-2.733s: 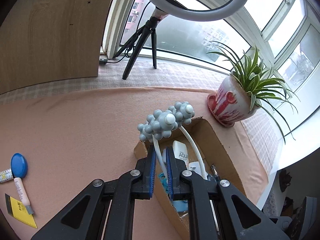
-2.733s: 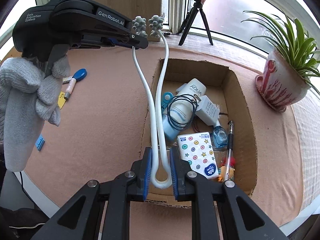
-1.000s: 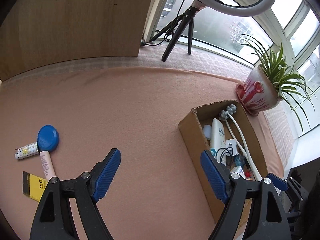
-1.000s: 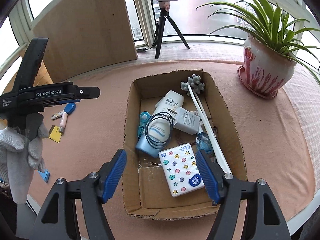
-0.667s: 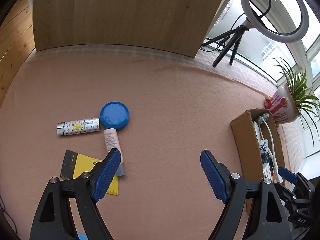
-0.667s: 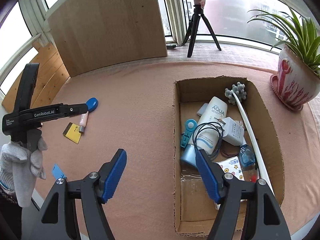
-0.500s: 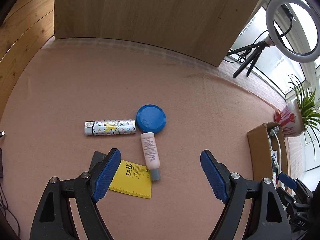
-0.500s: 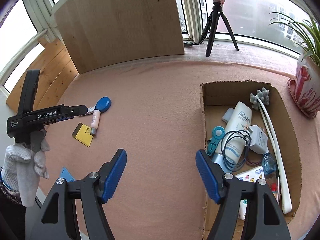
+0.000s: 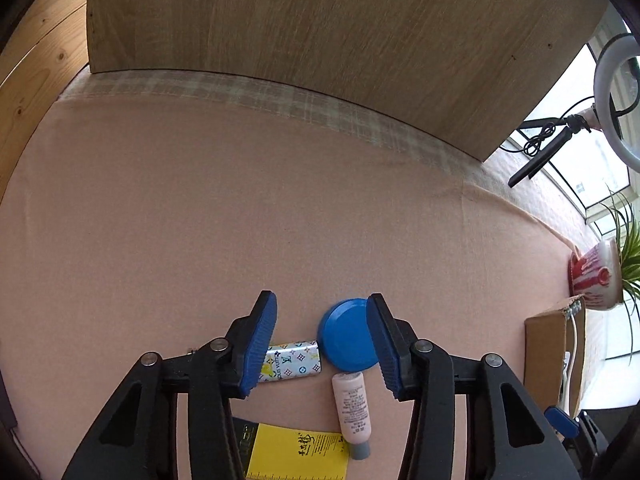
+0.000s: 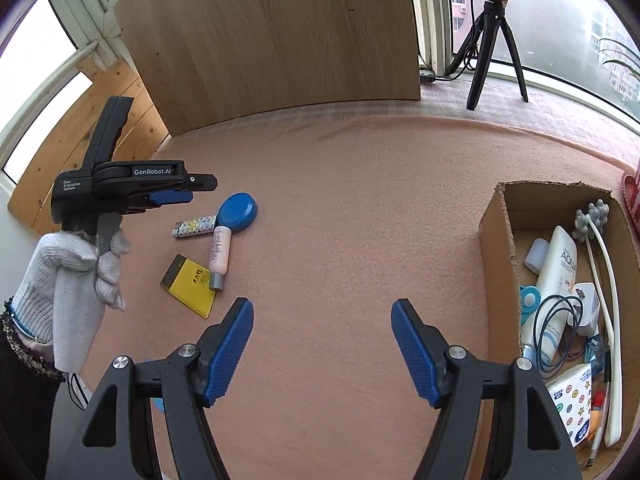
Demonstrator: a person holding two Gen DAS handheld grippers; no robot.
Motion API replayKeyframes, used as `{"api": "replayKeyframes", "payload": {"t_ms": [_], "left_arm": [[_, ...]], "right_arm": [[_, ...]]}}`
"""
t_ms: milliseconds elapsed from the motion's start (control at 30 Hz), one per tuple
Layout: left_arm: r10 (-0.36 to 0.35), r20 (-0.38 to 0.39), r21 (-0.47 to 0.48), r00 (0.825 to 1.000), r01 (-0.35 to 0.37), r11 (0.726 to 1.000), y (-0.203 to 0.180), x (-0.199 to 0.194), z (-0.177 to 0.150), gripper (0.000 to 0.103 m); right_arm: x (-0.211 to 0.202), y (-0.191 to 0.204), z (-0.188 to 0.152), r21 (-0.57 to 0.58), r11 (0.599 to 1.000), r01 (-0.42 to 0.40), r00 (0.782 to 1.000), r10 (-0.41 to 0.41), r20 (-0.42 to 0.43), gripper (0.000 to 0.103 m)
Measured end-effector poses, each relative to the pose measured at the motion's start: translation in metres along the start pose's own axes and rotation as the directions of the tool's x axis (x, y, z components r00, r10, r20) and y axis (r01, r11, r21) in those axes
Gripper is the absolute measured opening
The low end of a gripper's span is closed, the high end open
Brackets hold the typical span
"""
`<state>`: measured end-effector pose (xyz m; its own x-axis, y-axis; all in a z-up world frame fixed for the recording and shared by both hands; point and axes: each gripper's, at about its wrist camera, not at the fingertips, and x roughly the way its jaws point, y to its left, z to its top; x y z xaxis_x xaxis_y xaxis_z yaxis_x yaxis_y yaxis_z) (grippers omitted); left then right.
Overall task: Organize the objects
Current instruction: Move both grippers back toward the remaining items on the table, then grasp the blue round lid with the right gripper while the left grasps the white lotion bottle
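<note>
On the pink cloth lie a blue round lid [image 9: 345, 336] [image 10: 237, 212], a patterned lighter [image 9: 291, 365] [image 10: 194, 227], a pink tube [image 9: 352, 412] [image 10: 219, 252] and a yellow card [image 9: 296, 457] [image 10: 188, 286]. My left gripper [image 9: 322, 346] [image 10: 180, 194] is open and hovers just above the lighter and the lid, holding nothing. My right gripper [image 10: 322, 350] is open and empty over bare cloth. The cardboard box [image 10: 496, 264] [image 9: 544, 360] at the right holds the white massager [image 10: 600, 280], a white AQUA bottle [image 10: 558, 264], a cable and other items.
A wooden board [image 10: 272, 40] stands along the back of the table. A ring-light tripod [image 10: 492, 44] stands at the back right on the window ledge. A potted plant [image 9: 600, 276] stands beyond the box. A small blue item [image 10: 158, 402] lies near the front edge.
Both grippers let go of the white massager, which now lies in the box. Both have swung left; the left gripper has come down close over the lighter and lid, its jaws narrower.
</note>
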<state>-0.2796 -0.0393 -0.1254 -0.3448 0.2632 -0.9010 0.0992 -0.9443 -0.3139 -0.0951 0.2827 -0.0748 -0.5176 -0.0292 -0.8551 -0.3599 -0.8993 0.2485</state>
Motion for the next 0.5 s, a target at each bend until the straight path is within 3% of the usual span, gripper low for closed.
{"api": "replayKeyframes", "payload": {"t_ms": [233, 500], "left_arm": [[-0.043, -0.065, -0.015, 0.997, 0.042, 0.999, -0.007, 0.031, 0.007, 0.036], [-0.093, -0.054, 0.009, 0.994, 0.094, 0.996, -0.025, 0.025, -0.033, 0.032]], "right_arm": [[0.005, -0.012, 0.0, 0.023, 0.999, 0.024, 1.0, -0.023, -0.017, 0.068], [0.011, -0.019, 0.003, 0.021, 1.0, 0.022, 0.999, -0.022, -0.027, 0.068]]}}
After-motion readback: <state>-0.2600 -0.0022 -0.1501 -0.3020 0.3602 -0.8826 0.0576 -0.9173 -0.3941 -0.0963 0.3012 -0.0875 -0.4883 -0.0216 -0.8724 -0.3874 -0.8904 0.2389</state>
